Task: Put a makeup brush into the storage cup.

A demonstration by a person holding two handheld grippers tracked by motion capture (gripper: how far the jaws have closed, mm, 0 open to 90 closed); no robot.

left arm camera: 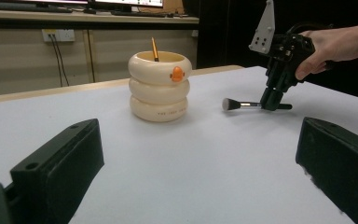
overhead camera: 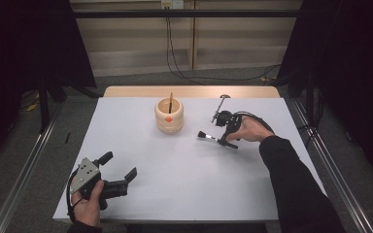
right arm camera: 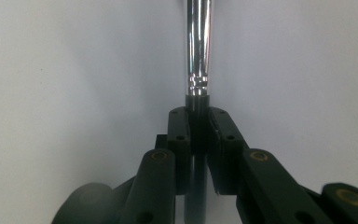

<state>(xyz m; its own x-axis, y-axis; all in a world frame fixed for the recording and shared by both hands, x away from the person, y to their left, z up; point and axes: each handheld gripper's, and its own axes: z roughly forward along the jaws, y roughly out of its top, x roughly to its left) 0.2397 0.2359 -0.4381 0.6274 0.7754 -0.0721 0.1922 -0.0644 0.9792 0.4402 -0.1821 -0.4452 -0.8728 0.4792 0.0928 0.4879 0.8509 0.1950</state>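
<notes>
Right gripper (overhead camera: pixel 225 137) is down on the table (overhead camera: pixel 175 184) over by the right edge, roughly mid-depth, w/ its jaws pinched tight on the black handle of a makeup brush (overhead camera: pixel 209 137). In the right gripper view the two pads squeeze the handle from both sides, just behind the shiny metal ferrule, which runs straight ahead out of the grip over the white surface. No earlier look to compare, so that's just how it sits.

The brush lies about level, low over the table, can't tell if it's actually touching or a hair above. Bristle end points toward the table's middle, the handle end pokes out the other side of the jaws. In the left gripper view you can see it well: brush (left arm camera: pixel 242 104) sticking out left of the right gripper (left arm camera: pixel 272 100), fluffy head just beside the holder but not touching it.

Holder = cream pot (overhead camera: pixel 169 115) that looks like stacked rings w/ an orange dot on front, standing upright near the far edge, a bit left of the brush. One thin stick-like thing (overhead camera: pixel 170 103) leans inside it.

Left gripper (overhead camera: pixel 119 167) rests near the front left corner, jaws wide apart, nothing btwn them, well away from the brush and pot.
</notes>
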